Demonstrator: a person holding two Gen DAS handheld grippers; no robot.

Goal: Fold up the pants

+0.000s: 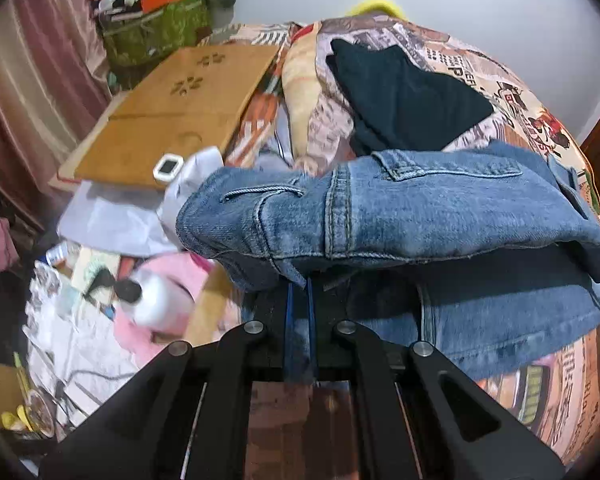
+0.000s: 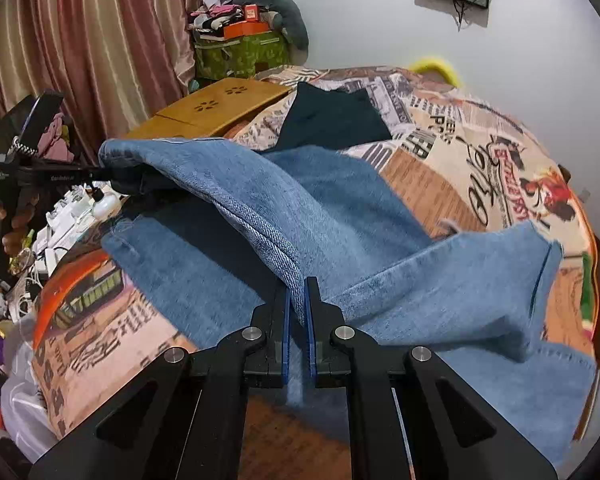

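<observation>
Blue jeans (image 1: 400, 212) lie on a bed with a printed cover (image 1: 540, 380). My left gripper (image 1: 299, 286) is shut on the jeans near the waist and lifts that part above the lower layer. In the right wrist view the jeans (image 2: 340, 208) stretch across the bed, and my right gripper (image 2: 299, 284) is shut on a folded denim edge, held raised. The left gripper (image 2: 112, 176) also shows at the left there, holding the far end of the raised denim.
A dark folded garment (image 1: 404, 100) lies further up the bed (image 2: 480, 152). A wooden lap table (image 1: 172, 120) sits at the bed's left side. Clutter, papers and cables cover the floor at left (image 1: 80, 312). A striped curtain (image 2: 100, 40) hangs at left.
</observation>
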